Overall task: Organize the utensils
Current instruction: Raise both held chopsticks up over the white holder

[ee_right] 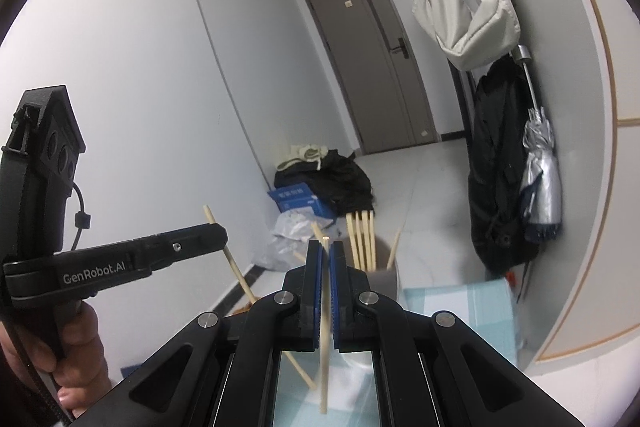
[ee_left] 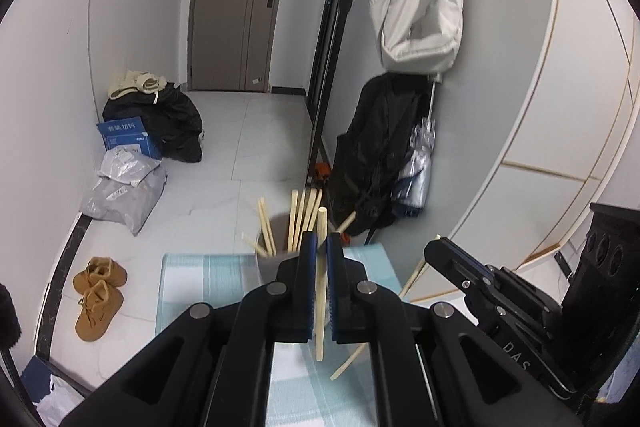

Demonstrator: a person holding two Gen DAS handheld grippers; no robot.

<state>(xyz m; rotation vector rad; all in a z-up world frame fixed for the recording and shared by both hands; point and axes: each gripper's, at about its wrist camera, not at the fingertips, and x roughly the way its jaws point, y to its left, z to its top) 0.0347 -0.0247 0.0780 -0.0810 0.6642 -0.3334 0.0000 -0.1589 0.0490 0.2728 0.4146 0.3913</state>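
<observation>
Above the checked cloth (ee_left: pixel 208 267), one chopstick each was pinched by the left gripper (ee_left: pixel 319 247) and right gripper (ee_right: pixel 325 253). Several chopsticks were already stood in the grey cup (ee_right: pixel 386 281); these two remained to be inserted.

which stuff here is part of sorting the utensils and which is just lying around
Job: chopstick in left gripper; chopstick in right gripper; grey cup of chopsticks.
Lying about: brown shoes, white bag, umbrella, blue box.
</observation>
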